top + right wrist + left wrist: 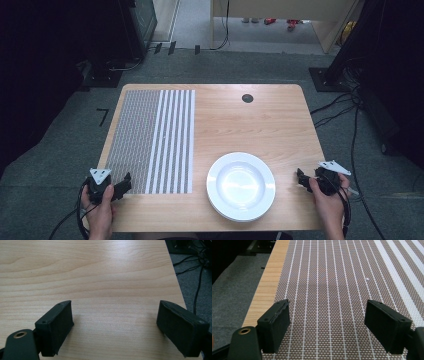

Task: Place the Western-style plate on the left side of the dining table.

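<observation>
— Two grippers, one in each hand, at the near corners of the wooden table [260, 120]. What is the left gripper [327, 322] doing?

— Its jaws stand wide apart over the woven placemat [150, 140], gripping nothing.

— And the right gripper [115, 325]?

— Jaws spread wide too, over bare wood near the table's right edge, nothing between them.

— Where is the white plate [241, 186]?

— Near the front edge, between the two grippers, just right of the placemat, well apart from both.

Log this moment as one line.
left gripper: open, over placemat | right gripper: open, over bare table | plate: untouched, between them
</observation>
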Available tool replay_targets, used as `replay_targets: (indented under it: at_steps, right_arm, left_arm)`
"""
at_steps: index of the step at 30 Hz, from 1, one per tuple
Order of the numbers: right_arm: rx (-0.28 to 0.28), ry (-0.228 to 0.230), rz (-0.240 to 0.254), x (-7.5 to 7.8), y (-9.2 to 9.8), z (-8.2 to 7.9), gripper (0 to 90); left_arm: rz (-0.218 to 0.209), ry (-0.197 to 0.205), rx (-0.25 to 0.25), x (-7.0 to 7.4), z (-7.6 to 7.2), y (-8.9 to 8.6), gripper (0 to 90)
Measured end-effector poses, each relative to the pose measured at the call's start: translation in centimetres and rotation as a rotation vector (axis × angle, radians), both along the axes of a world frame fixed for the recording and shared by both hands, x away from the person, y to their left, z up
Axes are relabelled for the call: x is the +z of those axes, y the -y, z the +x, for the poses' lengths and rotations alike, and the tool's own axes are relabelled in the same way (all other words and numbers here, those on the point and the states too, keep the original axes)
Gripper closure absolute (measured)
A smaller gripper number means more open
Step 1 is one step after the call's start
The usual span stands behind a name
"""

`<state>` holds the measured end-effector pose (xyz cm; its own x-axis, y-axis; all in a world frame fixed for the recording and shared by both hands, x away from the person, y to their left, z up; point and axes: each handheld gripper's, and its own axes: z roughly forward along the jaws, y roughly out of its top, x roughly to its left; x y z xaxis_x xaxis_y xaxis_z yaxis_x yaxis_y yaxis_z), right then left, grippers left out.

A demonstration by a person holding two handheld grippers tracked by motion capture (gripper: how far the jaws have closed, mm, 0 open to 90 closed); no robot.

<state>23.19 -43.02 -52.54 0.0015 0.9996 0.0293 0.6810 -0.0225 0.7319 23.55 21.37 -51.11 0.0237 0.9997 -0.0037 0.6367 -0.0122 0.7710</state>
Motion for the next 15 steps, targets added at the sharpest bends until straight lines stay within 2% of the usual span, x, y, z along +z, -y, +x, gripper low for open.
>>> replay_targets:
  at_steps: [6, 9, 15]
  right_arm:
    - [0.0, 0.0, 0.0, 0.0, 0.0, 0.0, 13.5]
    - [-0.007, -0.001, 0.0, 0.0, 0.0, 0.0, 13.2]
    - [-0.012, -0.008, -0.002, 0.0, 0.1, 0.1, 10.7]
  left_arm:
    - [-0.008, 0.013, -0.004, 0.3, -0.1, 0.4, 20.8]
    - [-0.025, 0.019, -0.013, 0.5, -0.1, 0.9, 20.8]
    - [-0.03, 0.019, -0.051, 1.4, 0.7, 2.3, 19.8]
